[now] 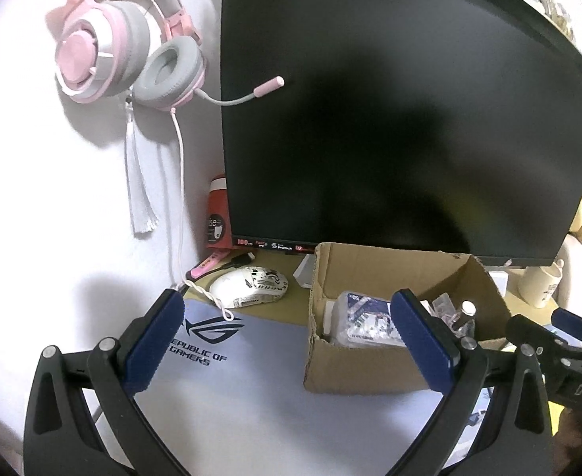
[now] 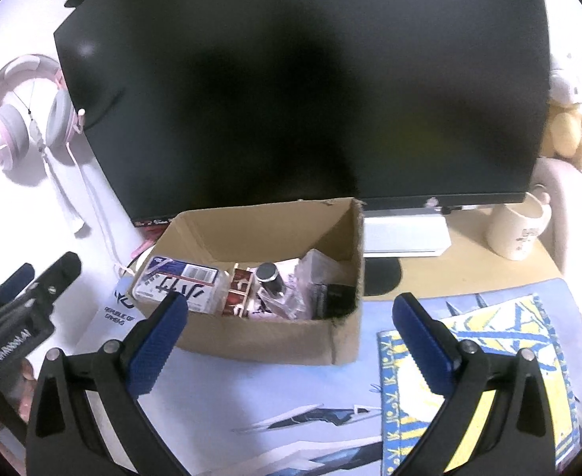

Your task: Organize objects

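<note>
An open cardboard box [image 2: 259, 335] stands on the desk mat in front of the monitor. Inside lie a white and blue plastic case [image 2: 180, 281], a black-capped bottle [image 2: 269, 277], a red and white item [image 2: 238, 291] and clear packets [image 2: 317, 267]. My right gripper [image 2: 291, 337] hovers open just before the box's front wall and holds nothing. Also open and empty, my left gripper [image 1: 291, 341] sits left of the box [image 1: 370, 373], over the mat. A white mouse [image 1: 251, 285] lies behind the mat at the left.
A large dark monitor [image 1: 390, 119] fills the back. Pink headphones [image 1: 108, 47] hang on the wall at the left. A cream mug [image 2: 517, 230] and a plush toy [image 2: 565, 131] stand at the right, and a white box [image 2: 406, 234] sits under the monitor. A red can [image 1: 216, 214] stands behind the screen.
</note>
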Available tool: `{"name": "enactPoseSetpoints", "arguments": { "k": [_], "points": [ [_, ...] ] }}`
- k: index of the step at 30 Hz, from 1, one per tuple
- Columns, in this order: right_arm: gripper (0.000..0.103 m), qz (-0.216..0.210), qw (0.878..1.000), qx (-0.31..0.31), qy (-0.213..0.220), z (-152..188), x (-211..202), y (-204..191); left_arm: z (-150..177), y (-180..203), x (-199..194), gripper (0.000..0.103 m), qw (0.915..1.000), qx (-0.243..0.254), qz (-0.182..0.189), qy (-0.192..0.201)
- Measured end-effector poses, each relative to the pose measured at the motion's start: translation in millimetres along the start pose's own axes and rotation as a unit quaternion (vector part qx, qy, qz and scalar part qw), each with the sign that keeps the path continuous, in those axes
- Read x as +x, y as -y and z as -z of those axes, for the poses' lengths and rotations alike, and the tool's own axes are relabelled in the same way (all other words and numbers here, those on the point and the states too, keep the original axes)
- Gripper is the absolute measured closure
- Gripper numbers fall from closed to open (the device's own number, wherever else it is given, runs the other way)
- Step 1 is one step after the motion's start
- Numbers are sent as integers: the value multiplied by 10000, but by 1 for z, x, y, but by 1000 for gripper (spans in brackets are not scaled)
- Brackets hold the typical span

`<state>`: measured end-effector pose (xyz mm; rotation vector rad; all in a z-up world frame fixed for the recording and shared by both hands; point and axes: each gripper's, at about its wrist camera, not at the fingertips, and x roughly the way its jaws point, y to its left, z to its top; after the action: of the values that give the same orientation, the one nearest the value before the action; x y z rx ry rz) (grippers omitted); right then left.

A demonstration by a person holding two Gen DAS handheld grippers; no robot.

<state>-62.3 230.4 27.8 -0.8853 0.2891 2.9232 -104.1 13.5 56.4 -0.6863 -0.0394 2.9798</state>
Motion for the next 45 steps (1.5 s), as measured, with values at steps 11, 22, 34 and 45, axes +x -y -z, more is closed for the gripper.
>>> {"name": "enactPoseSetpoints", "arguments": {
  "k": [11,22,34,45],
  "points": [
    [0,-110,9976,106,673,14,-41,3,11,-10,-46,0,9995,-30,-102,310],
    [0,-122,9960,-287,843,32,-57,-15,25,-29,-75,0,9977,-189,-267,597],
    [0,-54,9956,-20,937,45,-54,3,40,-9,-90,0,9937,371,-279,1024],
    [0,-47,9960,-178,871,60,-47,9,56,-3,-71,0,9939,447,-242,981]
  ]
}}
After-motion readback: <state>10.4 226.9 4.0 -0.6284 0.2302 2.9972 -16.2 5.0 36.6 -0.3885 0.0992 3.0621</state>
